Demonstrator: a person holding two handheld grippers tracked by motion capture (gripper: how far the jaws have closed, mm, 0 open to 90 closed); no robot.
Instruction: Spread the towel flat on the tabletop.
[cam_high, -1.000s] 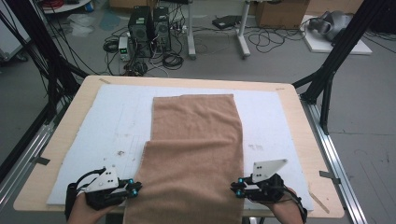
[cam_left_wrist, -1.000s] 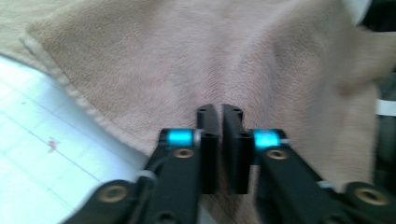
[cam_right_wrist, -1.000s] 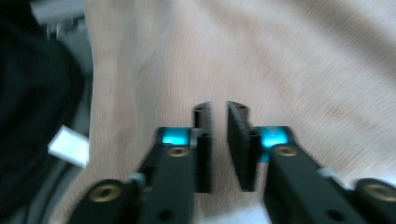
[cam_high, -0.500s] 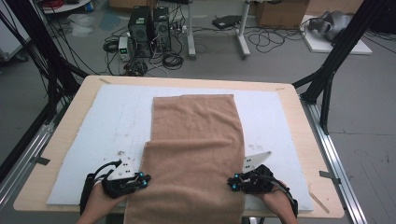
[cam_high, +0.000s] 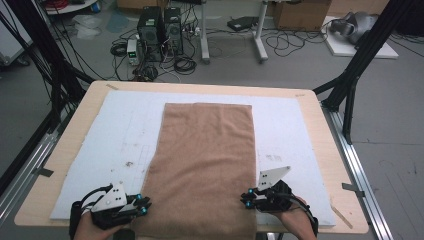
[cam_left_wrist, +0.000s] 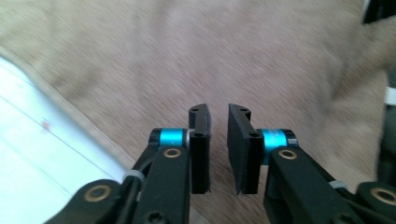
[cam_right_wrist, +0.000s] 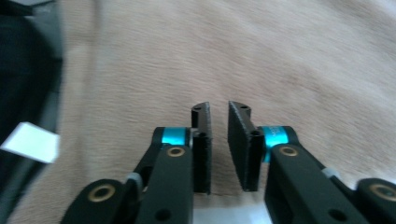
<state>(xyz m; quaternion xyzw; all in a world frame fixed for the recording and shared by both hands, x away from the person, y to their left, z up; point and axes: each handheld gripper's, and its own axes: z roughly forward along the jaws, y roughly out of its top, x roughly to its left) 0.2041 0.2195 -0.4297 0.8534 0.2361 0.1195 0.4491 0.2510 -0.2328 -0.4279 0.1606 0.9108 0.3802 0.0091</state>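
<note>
Looking for print first: no brand, label or legible writing anywhere; faint pencil-like lines and a few dark specks mark the white sheet (cam_high: 105, 135), unreadable.

Brown towel (cam_high: 205, 165) lies flat, long axis running away from the person, centred on the white sheet, its near end hanging over the table's front edge. White sheet covers most of the pale wooden table (cam_high: 325, 145), whose bare rim shows on all sides.

Left gripper (cam_high: 142, 208) sits at the towel's near left edge, jaws pointing inward over the cloth. Its own view shows the jaws (cam_left_wrist: 218, 140) standing a narrow gap apart, nothing pinched between the pads, towel beneath. They have just been opening after a brief close.

Right gripper (cam_high: 246, 197) sits at the near right edge, mirrored. Same reading from its view (cam_right_wrist: 218, 140): narrow gap, pads empty, just reopened, towel below.

Room: grey floor, tangled black cables (cam_high: 165, 55), two dark computer towers (cam_high: 161, 25), black frame struts (cam_high: 360, 65) flanking the table, cardboard boxes (cam_high: 300, 12) at the back.
</note>
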